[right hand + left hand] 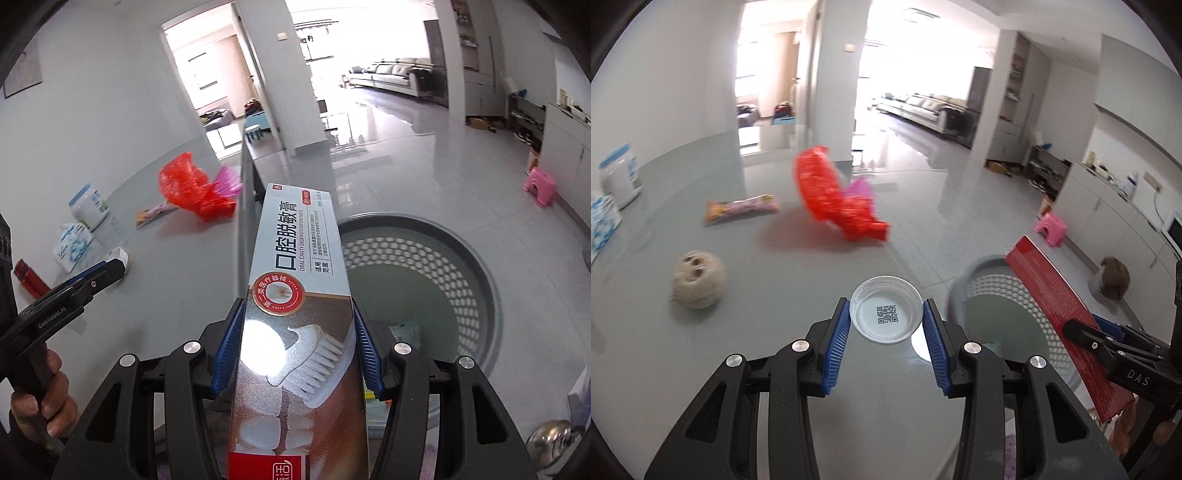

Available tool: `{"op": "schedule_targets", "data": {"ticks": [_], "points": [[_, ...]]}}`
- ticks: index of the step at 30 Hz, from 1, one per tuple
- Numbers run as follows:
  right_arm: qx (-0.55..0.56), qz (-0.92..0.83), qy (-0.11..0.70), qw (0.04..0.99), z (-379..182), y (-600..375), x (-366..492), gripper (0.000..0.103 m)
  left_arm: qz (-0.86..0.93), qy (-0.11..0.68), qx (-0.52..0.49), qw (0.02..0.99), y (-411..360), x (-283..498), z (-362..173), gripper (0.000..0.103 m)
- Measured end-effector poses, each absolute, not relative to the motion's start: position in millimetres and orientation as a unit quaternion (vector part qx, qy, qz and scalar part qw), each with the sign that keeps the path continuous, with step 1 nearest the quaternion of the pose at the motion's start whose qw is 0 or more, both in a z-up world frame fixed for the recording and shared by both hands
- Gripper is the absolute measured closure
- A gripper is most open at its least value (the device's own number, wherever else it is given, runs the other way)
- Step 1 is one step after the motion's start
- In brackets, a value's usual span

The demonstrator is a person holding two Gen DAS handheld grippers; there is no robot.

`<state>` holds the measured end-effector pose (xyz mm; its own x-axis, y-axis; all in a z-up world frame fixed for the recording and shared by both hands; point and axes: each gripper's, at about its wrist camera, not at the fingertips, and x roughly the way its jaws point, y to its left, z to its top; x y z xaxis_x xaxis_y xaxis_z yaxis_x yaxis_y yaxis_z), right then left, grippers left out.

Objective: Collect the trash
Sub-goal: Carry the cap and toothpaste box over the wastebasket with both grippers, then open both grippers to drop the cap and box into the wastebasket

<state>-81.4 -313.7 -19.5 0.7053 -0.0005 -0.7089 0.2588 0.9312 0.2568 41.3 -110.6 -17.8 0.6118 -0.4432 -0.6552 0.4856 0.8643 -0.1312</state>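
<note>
A clear plastic lid (885,314) with a QR code sits between the blue pads of my left gripper (886,323), which is shut on it just above the grey tabletop (775,350). My right gripper (297,306) is shut on a long toothpaste box (295,258), held over the near rim of a grey perforated basket (424,280). In the left wrist view the box (1052,306) shows its red side, with the right gripper (1086,326) and the basket (997,314) at the right. The left gripper (116,264) shows at the left of the right wrist view.
On the table lie a red plastic bag (834,195), a snack wrapper (742,208), a crumpled paper ball (698,280), a tissue pack (72,245), a white canister (88,208) and a red object (31,278). A pink stool (541,184) stands on the floor. A person's hand (40,398) holds the left gripper's handle.
</note>
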Motion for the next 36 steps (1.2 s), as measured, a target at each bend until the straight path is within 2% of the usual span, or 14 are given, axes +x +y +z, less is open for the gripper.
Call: {"op": "schedule_targets", "data": {"ticks": [15, 36], "points": [[0.218, -0.122, 0.391, 0.886, -45.6, -372.1, -109.2, 0.049, -0.339, 0.386, 0.096, 0.853, -241.4, 32.2, -46.3, 0.064], [0.233, -0.126, 0.420, 0.868, -64.8, -381.5, -93.3, 0.049, -0.351, 0.419, 0.122, 0.828, -270.9, 38.8, -74.7, 0.063]]}}
